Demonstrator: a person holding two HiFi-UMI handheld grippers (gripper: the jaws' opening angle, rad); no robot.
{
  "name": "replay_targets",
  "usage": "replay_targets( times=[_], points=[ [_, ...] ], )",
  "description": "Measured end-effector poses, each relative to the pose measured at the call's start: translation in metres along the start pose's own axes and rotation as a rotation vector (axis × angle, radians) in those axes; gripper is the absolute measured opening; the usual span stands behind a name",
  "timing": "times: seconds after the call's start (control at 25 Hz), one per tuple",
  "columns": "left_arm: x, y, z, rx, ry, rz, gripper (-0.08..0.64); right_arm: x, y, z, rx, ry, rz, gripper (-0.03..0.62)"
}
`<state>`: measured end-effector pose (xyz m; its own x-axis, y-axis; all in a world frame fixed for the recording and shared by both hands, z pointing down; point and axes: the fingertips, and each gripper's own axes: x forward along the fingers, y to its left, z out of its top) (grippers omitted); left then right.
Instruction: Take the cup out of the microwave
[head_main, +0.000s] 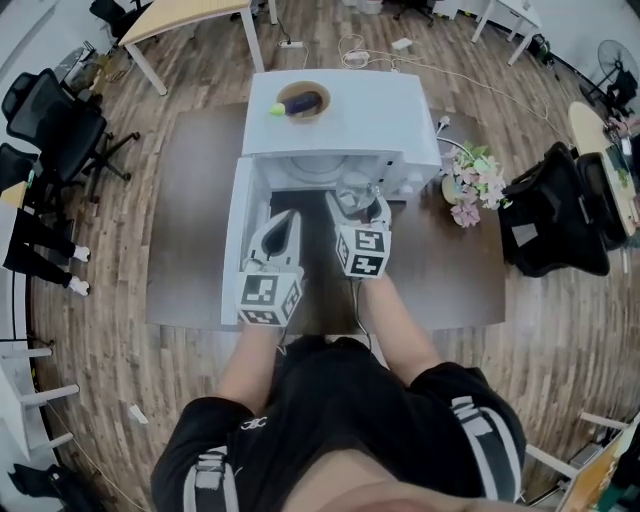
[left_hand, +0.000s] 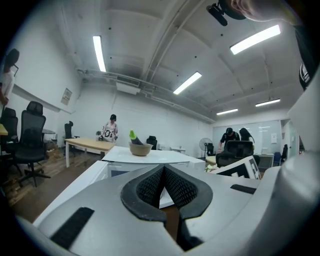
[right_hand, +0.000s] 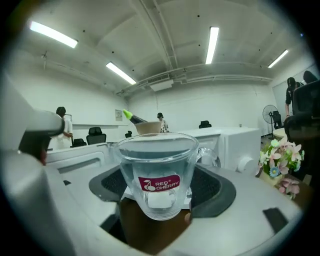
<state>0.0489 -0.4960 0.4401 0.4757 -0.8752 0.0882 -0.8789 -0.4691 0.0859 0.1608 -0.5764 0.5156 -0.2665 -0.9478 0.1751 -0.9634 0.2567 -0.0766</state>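
Right gripper view: clear glass cup (right_hand: 157, 160) (red label) upright, clamped in right gripper (right_hand: 160, 189); left gripper (left_hand: 162, 172) closed.

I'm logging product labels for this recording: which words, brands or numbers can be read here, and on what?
"RED CHERRY": white print beside a cherry logo, on the red label of the glass cup.
Wall poster: too small to read.
Print on the distant person's shirt: too small to read for sure.
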Motion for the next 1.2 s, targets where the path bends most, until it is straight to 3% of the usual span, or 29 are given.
replay_targets(
  times=[0.16,0.48,0.76,1.2],
  points=[
    [-0.012,-0.006,0.01,0.002,-0.009,-0.01,-0.002,-0.04,0.005,0.038,-0.01,-0.059,0.016,0.379],
    [-0.022,-0.018,0.025,0.015,-0.031,-0.047,-0.002,-0.089,0.013,0.085,-0.13,-0.128,-0.005,0.379],
    [-0.022,-0.026,0.037,0.049,-0.044,-0.076,-0.002,-0.097,0.013,0.099,-0.094,-0.155,-0.01,0.379],
    [-0.027,-0.023,0.039,0.07,-0.042,-0.06,-0.002,-0.097,0.016,0.098,-0.089,-0.169,-0.003,0.379]
  ],
)
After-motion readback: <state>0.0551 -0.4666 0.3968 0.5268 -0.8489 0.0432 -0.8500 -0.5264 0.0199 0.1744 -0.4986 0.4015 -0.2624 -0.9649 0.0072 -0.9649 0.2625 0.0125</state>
